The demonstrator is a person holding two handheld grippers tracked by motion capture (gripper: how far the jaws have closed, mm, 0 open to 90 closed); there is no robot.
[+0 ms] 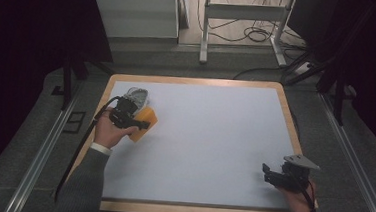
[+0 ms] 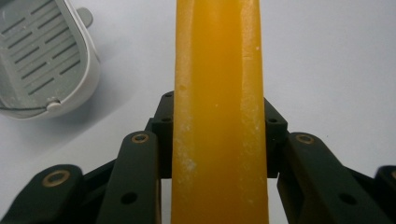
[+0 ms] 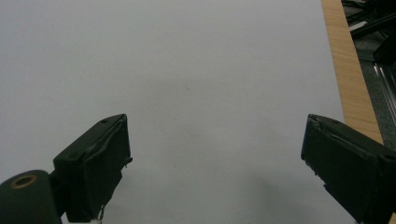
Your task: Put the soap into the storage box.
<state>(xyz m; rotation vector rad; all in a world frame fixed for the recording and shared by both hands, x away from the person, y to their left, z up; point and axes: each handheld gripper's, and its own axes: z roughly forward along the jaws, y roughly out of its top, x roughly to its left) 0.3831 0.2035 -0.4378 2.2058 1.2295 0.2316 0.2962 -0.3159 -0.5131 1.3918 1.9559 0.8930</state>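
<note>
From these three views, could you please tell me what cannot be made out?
- Soap bar, left gripper view: both ends cut off by the frame edges.
- Soap dish, left gripper view: cut by the left edge; high view: partly behind the left gripper.
- Right gripper, right gripper view: far finger cut off at the corner.

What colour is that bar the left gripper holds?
Orange-yellow bar, clearest in the left gripper view.

one orange soap bar (image 2: 219, 116), one white slotted soap dish (image 2: 44, 56), two tools
</note>
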